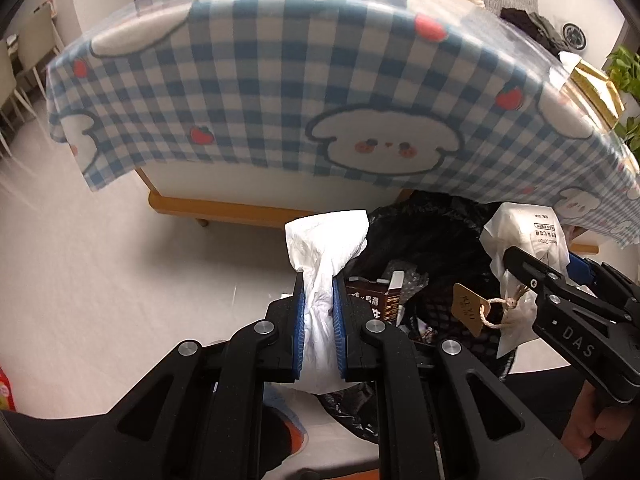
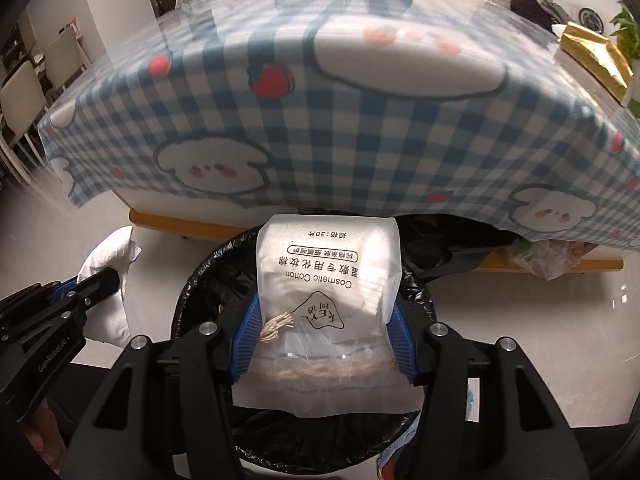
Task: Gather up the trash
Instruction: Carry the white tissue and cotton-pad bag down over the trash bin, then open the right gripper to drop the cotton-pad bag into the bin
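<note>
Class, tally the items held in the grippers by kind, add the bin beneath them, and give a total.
Crumpled white tissue, held in the left gripper: 1
Cosmetic cotton packet, held in the right gripper: 1
Bin lined with a black bag, under the packet: 1
Total: 3

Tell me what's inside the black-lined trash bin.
Inside the trash bin: a brown carton and crumpled clear plastic. The held cosmetic cotton pack and dark liner hide what lies deeper.
</note>
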